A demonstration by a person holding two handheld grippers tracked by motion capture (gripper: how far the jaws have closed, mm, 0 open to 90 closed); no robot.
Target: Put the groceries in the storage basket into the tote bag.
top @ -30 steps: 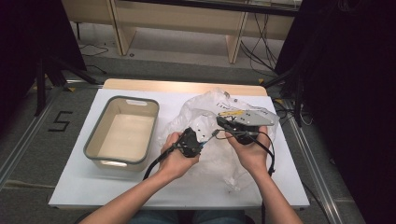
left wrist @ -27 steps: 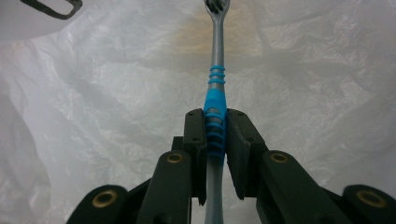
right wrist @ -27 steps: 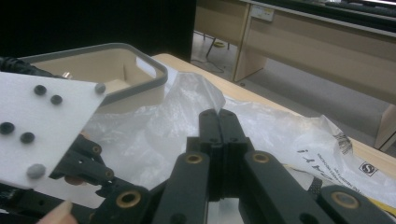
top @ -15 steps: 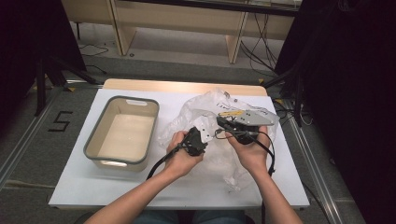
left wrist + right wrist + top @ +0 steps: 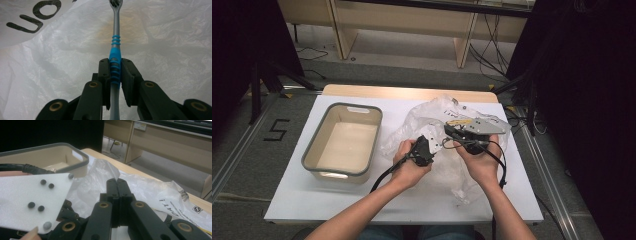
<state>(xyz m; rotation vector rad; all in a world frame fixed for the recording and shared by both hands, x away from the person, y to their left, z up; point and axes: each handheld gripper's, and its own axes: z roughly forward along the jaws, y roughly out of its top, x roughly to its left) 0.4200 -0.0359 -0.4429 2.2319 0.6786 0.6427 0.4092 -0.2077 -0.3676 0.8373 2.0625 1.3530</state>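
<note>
My left gripper (image 5: 115, 75) pinches a toothbrush (image 5: 115, 53) at its blue ribbed grip, head pointing away over a crinkly plastic bag (image 5: 162, 37). My right gripper (image 5: 117, 186) has its jaws pressed together on a thin fold of the bag (image 5: 150, 190), by my reading. The brush looks light, stiff and slick on the bare shaft, so the ribs are the best hold. Its head is cut off at the frame top; the handle end is hidden behind the jaws. A bin (image 5: 343, 142) sits to the left.

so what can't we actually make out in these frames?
- Toothbrush: head cut off by the top edge of the left gripper view, bristles unreadable.
- Bag contents: blurred by crinkled plastic in the high view.
- Right gripper: whether its shut jaws pinch bag film, unclear.
</note>
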